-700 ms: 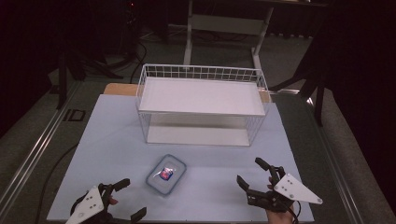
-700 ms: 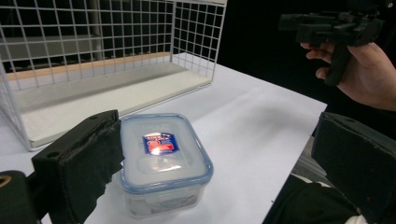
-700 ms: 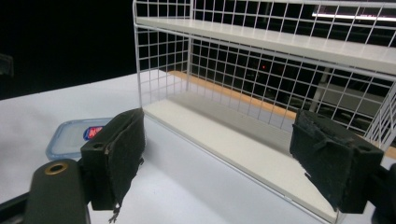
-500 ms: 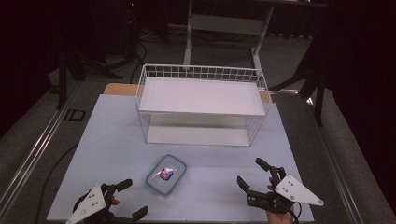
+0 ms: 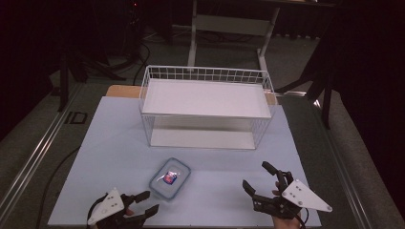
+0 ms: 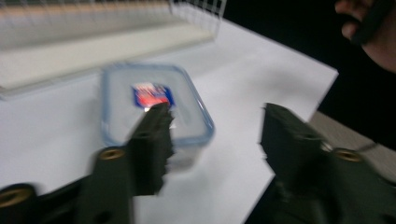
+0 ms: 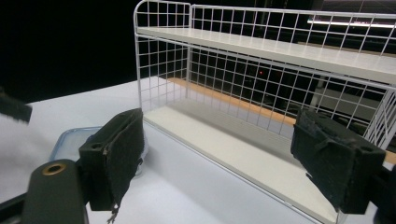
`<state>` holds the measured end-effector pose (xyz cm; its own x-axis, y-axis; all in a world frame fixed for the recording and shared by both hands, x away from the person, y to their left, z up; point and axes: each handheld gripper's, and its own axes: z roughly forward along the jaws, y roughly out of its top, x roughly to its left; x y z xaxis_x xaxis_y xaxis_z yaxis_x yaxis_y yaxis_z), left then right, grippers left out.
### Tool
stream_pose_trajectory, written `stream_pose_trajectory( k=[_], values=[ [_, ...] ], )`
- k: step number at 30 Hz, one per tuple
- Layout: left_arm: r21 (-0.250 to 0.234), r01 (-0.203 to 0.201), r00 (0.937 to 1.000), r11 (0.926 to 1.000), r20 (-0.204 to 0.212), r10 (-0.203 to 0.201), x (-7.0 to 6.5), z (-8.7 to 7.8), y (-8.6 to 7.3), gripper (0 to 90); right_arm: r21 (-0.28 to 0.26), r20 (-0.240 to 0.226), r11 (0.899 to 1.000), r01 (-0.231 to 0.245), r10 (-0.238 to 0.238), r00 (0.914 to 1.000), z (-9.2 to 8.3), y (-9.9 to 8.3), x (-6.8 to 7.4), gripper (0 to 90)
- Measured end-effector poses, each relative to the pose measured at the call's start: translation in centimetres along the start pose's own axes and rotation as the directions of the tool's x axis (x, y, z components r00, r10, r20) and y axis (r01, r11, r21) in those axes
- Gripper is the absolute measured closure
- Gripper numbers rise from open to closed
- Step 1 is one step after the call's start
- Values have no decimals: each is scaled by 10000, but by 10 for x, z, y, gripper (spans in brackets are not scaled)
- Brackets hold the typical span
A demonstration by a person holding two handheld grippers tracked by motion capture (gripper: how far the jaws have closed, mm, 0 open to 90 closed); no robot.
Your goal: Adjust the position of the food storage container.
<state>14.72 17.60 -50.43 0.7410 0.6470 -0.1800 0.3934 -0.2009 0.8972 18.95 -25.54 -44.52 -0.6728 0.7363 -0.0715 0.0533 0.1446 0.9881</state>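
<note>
Near the front edge of the table (image 5: 114, 143), the lidded plastic container (image 5: 170, 177) lies just far-right of the left tool (image 5: 145, 202), its long axis running near-left to far-right. Both tools have their jaws apart and hold nothing. The right tool (image 5: 258, 181) is farther away, so the left hand seems better placed to grasp it.

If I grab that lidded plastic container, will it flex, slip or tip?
The container looks like rigid plastic, so probably stiff. Its smooth, glossy lid may be slippery. Low and flat on the table, it seems unlikely to tip or roll.
</note>
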Motion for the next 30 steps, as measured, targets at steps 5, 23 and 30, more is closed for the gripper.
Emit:
stream_pose_trajectory(
  k=[5, 23, 30],
  values=[
    [1278, -342, 9988, 9912, 381, 296, -11, 23, -2, 782, -3, -16, 9999, -121, 121, 9999, 1, -1, -1, 173],
    [3307, -272, 9958, 9433, -738, 546, -10, 78, -2, 900, -110, -39, 9998, -158, 158, 9999, -3, 0, -4, 173],
    [3095, 578, 9856, 9491, -1692, -48, 7, 68, -1, 900, -134, -72, 9998, -118, 117, 9999, -3, 1, -3, 173]
  ],
)
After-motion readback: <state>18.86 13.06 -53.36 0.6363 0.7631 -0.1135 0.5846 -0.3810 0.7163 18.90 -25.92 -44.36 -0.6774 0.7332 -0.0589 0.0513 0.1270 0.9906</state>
